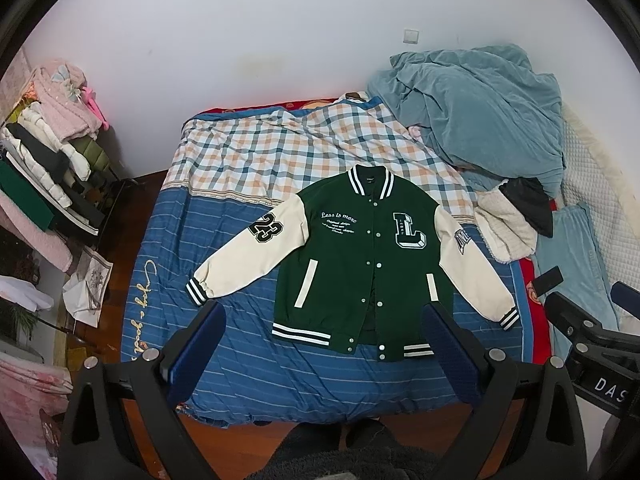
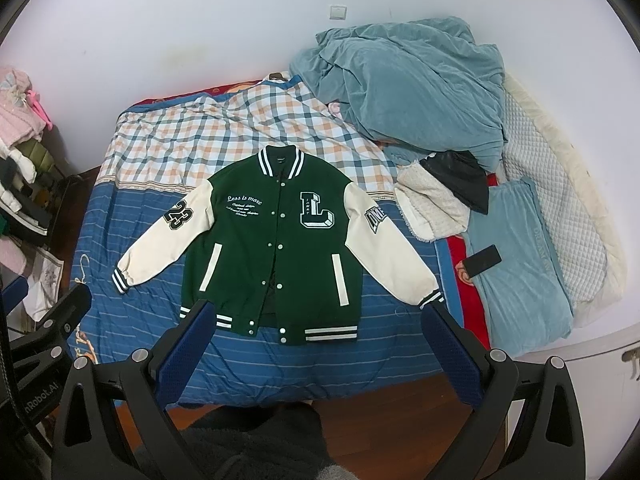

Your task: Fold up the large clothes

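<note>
A green varsity jacket (image 1: 352, 256) with cream sleeves, a white "L" and a "23" patch lies flat and face up on the bed, sleeves spread out to both sides. It also shows in the right wrist view (image 2: 272, 248). My left gripper (image 1: 324, 316) is open and empty, held above the bed's near edge in front of the jacket's hem. My right gripper (image 2: 320, 312) is open and empty, also held high in front of the hem. The right gripper's body shows at the right edge of the left wrist view (image 1: 592, 344).
The bed has a blue striped cover (image 1: 240, 312) and a plaid sheet (image 1: 280, 152). A heap of teal blankets (image 1: 480, 112) and a cream fleece (image 1: 504, 224) lie at the right. A black phone (image 2: 482, 261) lies on the bed. A clothes rack (image 1: 48, 152) stands left. Wooden floor (image 2: 380, 408) lies below.
</note>
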Available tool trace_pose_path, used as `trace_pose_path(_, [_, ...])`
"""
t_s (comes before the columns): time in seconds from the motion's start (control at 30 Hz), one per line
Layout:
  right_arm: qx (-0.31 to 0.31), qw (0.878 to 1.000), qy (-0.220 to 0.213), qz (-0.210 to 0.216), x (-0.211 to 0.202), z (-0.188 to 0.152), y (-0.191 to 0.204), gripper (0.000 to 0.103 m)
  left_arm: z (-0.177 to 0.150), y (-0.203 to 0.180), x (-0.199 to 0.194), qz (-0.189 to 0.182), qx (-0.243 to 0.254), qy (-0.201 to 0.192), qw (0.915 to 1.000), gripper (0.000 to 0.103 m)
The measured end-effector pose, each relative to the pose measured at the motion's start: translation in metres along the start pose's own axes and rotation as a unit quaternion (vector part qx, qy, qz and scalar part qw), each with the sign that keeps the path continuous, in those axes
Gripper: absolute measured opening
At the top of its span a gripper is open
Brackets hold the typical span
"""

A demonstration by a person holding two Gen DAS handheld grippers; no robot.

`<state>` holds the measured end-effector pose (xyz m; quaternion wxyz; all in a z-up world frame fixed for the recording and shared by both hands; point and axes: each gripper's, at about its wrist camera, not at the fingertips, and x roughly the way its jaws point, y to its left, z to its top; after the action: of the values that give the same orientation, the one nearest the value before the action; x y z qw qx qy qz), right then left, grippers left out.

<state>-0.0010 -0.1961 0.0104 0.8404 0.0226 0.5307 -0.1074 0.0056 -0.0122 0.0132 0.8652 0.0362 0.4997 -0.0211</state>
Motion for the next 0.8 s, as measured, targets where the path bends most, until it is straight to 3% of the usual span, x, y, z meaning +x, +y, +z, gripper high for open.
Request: trace_pose_path(0.8, [-0.002,1.0,-0.001,-0.001,-0.005,0.009,0.002,0.103,0.003,-0.004,-0.003,-0.001,-0.001,-0.004,1.0,0.1])
